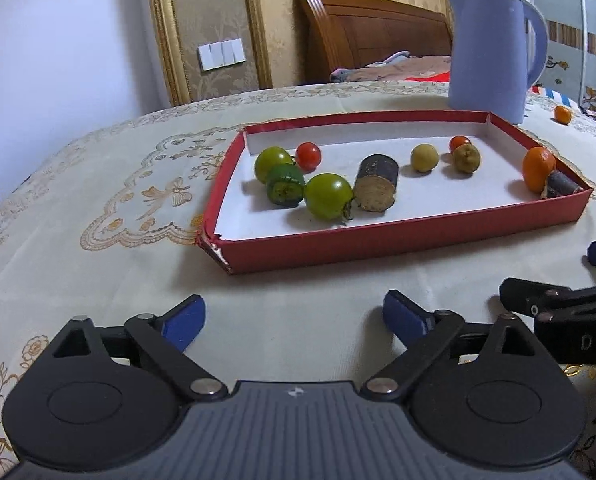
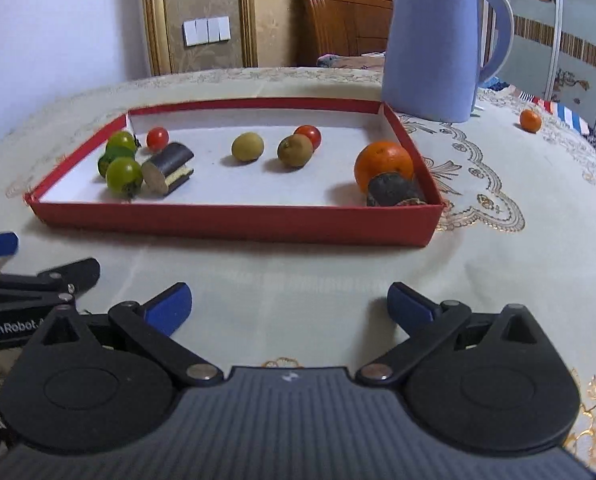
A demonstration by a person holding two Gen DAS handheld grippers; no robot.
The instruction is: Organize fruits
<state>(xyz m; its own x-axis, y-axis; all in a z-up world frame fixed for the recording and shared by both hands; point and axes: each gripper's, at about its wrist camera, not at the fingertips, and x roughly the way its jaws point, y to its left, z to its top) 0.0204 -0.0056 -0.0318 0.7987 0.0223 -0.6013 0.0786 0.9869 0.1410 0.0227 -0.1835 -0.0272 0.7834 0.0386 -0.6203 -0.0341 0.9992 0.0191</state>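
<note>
A red tray (image 1: 397, 240) (image 2: 234, 222) with a white floor lies on the table. It holds green tomatoes (image 1: 327, 195) (image 2: 124, 175), red cherry tomatoes (image 1: 308, 156) (image 2: 157, 138), yellow-green fruits (image 1: 424, 157) (image 2: 248, 146), an orange (image 1: 537, 168) (image 2: 382, 164) and dark sugarcane pieces (image 1: 376, 188) (image 2: 166, 172). A small orange (image 1: 562, 114) (image 2: 530, 120) lies on the cloth outside the tray, right of the kettle. My left gripper (image 1: 294, 320) and right gripper (image 2: 289, 306) are both open and empty, side by side in front of the tray.
A tall blue kettle (image 1: 489, 48) (image 2: 431, 44) stands behind the tray's right corner. An embroidered cream tablecloth (image 1: 98, 200) (image 2: 517, 240) covers the table. A wooden headboard and bed lie beyond the far edge.
</note>
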